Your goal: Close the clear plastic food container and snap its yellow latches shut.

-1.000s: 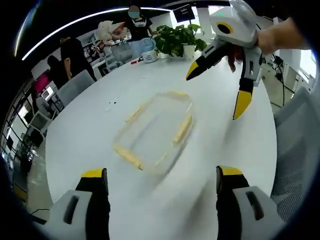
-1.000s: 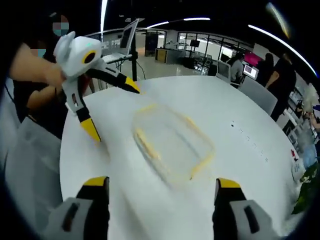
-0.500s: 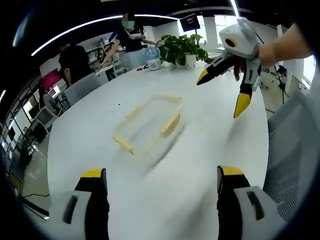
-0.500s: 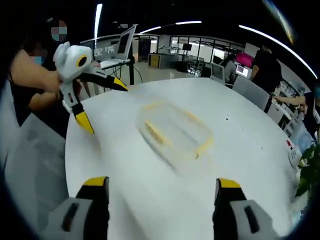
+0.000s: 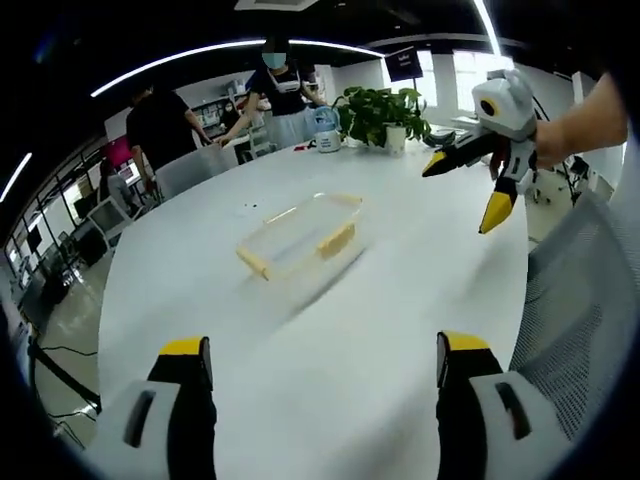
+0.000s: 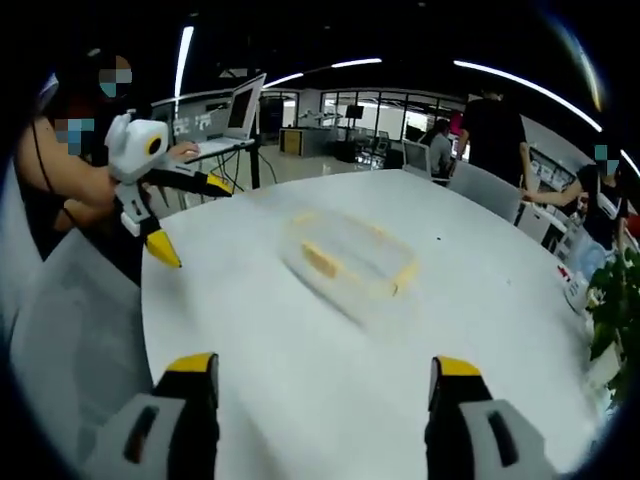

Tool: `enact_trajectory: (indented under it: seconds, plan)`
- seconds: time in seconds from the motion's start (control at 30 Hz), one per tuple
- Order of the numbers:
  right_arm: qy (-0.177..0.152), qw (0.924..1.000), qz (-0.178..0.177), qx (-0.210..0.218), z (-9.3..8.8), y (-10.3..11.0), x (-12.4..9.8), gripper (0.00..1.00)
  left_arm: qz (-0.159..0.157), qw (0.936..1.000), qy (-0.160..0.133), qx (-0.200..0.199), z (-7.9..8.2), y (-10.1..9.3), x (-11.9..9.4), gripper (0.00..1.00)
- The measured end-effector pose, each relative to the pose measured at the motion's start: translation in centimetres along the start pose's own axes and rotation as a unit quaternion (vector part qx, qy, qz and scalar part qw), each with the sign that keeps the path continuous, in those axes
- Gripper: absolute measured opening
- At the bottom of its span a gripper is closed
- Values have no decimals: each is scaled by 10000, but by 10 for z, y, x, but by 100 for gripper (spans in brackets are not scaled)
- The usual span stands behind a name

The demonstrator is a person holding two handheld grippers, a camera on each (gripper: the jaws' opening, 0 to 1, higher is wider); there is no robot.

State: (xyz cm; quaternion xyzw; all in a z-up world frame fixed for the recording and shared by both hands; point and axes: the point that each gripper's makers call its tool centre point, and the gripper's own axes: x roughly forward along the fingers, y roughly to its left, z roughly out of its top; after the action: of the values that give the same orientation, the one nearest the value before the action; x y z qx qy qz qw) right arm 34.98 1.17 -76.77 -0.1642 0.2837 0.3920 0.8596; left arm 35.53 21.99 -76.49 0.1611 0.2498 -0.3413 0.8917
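A clear plastic food container (image 5: 300,235) with yellow latches lies on the round white table (image 5: 330,330); its lid appears to rest on it. In the right gripper view the container (image 6: 350,258) looks blurred. My left gripper (image 5: 318,365) is open, well short of the container, with nothing between its yellow-tipped jaws. My right gripper (image 6: 318,365) is open too, also back from the container. The right gripper (image 5: 478,180) hangs open above the table's right side in the left gripper view. The left gripper (image 6: 180,215) hangs open at the left in the right gripper view.
A potted plant (image 5: 380,105) and a white cup (image 5: 327,140) stand at the table's far edge. A grey mesh chair (image 5: 580,300) is at the right. Several people stand or sit beyond the table. A laptop (image 6: 235,115) is on a stand behind the left gripper.
Both grippers have pulled back and away from the container, which now looks smaller and farther in both views. Both stay open.
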Motion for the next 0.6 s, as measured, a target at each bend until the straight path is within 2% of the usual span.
enact_trajectory:
  seconds: [0.07,0.13,0.3,0.33,0.47,0.6]
  plan:
    - [-89,9999,-70,36,-1,0,-5,85,4,10000,-52,12,0,-3,-5,92]
    - [-191,9997,-122,102,-1,2,-10,85,14,9997,-245,-22,4,-4,-9,93]
    - [-411,9988,-232,124,-2,8,-23,86,222,9988,-430,-123,5,-2,-21,93]
    - [-417,9988,-249,115,-4,9,-24,86,264,9986,-416,-169,3,-2,-22,94]
    - [-475,9983,-305,137,-11,14,-31,86,288,9970,-660,-291,6,-9,-30,94]
    - [-516,9978,-384,180,-16,17,-37,86,309,9967,-683,-312,2,-14,-33,93]
